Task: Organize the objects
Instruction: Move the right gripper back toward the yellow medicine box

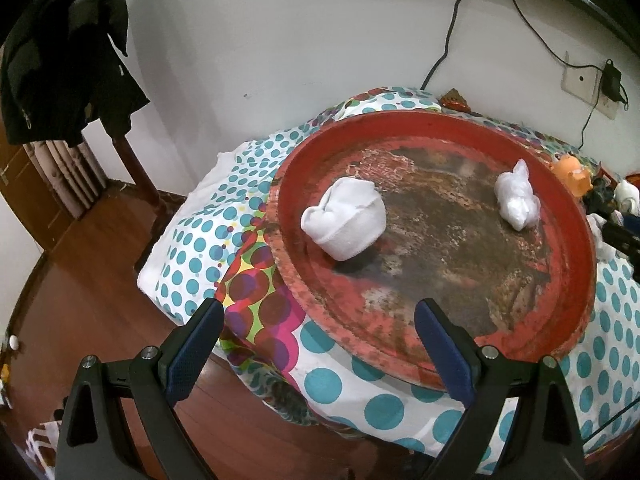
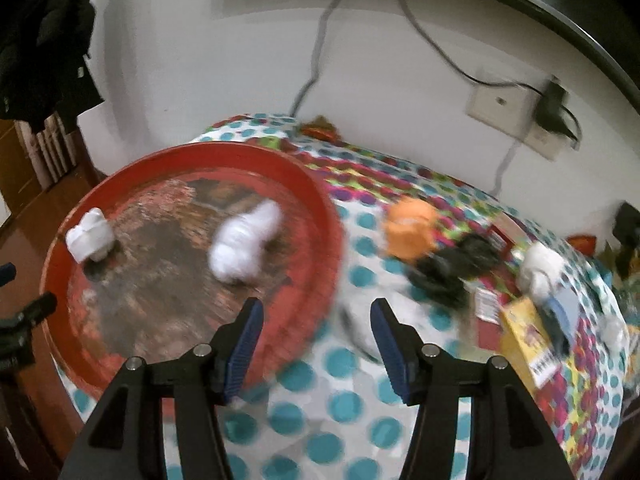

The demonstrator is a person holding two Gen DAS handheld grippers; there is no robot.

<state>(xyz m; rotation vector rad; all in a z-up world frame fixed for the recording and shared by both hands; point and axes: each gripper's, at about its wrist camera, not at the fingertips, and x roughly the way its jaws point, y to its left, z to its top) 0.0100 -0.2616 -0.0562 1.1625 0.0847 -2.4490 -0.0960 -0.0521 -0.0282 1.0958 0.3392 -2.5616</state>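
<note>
A worn red round tray [image 1: 560, 184] lies on a dotted tablecloth. On it sit a rolled white sock [image 1: 346, 222] at the left and a crumpled white plastic bag [image 1: 516, 194] at the right. My left gripper [image 1: 320, 316] is open and empty over the tray's near rim. In the blurred right wrist view, the tray [image 2: 316, 192] holds the sock [image 2: 90, 240] and the bag [image 2: 244, 248]. My right gripper [image 2: 316, 316] is open and empty just right of the tray's edge.
Right of the tray lie an orange toy [image 2: 412, 234], a dark object [image 2: 452, 272], a white toy [image 2: 540, 268] and a yellow box [image 2: 532, 340]. A dark jacket [image 1: 64, 52] hangs at the left. Cables run to a wall socket [image 2: 508, 106]. The wooden floor [image 1: 80, 280] lies below.
</note>
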